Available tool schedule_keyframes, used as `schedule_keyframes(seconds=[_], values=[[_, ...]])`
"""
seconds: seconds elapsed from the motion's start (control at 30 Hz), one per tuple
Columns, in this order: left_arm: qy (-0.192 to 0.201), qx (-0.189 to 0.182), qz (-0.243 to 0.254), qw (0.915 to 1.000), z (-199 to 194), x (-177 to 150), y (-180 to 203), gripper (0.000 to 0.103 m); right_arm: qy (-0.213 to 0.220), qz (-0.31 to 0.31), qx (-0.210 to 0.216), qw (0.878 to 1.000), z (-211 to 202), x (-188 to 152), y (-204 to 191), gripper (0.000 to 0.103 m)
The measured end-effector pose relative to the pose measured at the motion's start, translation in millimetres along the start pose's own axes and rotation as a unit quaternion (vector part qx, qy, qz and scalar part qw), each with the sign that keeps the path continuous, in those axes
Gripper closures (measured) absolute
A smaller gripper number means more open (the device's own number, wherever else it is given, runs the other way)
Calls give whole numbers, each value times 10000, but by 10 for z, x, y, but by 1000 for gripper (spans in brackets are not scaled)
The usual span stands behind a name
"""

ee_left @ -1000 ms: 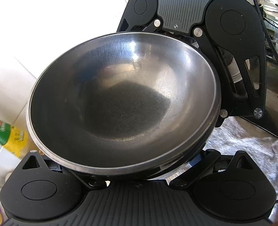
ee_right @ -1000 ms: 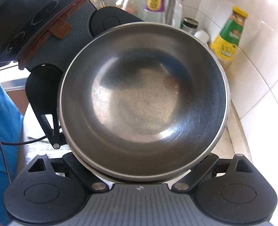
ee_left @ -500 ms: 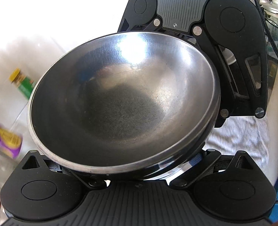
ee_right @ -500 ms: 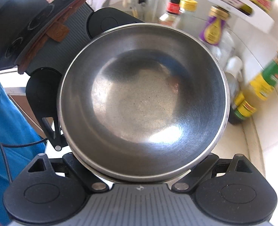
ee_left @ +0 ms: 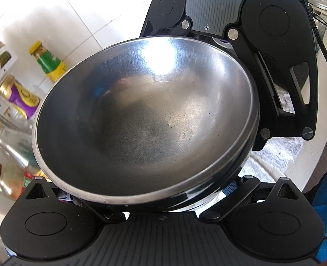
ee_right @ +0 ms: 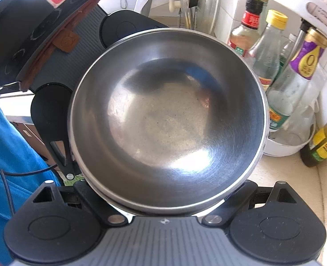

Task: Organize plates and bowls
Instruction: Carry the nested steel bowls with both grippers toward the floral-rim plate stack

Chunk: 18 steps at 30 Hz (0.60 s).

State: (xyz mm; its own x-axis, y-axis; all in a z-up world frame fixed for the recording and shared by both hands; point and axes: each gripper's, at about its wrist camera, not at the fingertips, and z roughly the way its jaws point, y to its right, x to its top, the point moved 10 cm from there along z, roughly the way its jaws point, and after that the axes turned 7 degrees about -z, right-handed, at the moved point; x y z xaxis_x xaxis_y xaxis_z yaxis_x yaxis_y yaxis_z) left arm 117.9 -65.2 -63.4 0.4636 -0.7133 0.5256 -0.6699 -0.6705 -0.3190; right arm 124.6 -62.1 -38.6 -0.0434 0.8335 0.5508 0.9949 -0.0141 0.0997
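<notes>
Left wrist view: steel bowl (ee_left: 145, 119) fills frame, second rim nested beneath; my left gripper (ee_left: 163, 201) clamped on near rim, right gripper (ee_left: 219, 37) gripping far rim. Bottles (ee_left: 19, 102) to left.

Right wrist view: same bowl (ee_right: 168, 119) clamped, above counter (ee_right: 281, 173). I'd keep both grips level, lower together, clear bottles.

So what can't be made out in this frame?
- Left tongs' fingertips: left wrist view, hidden under the steel bowl.
- Right tongs' fingertips: right wrist view, covered by the same bowl.
- Whether a second bowl is nested below: only a doubled rim shows.
- Counter beneath: blocked by the bowl in both views.
- Bottle labels: too small and blurred to read.
</notes>
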Motion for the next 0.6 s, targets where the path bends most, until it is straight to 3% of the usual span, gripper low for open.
schedule_keyframes(seconds=[0.33, 0.6], values=[[-75, -109, -81, 9999, -10, -126, -279, 3, -6, 196, 129, 9997, 87, 110, 14, 10], [-206, -157, -180, 9995, 279, -72, -495, 3, -4, 423, 180, 9989, 139, 29, 154, 10]])
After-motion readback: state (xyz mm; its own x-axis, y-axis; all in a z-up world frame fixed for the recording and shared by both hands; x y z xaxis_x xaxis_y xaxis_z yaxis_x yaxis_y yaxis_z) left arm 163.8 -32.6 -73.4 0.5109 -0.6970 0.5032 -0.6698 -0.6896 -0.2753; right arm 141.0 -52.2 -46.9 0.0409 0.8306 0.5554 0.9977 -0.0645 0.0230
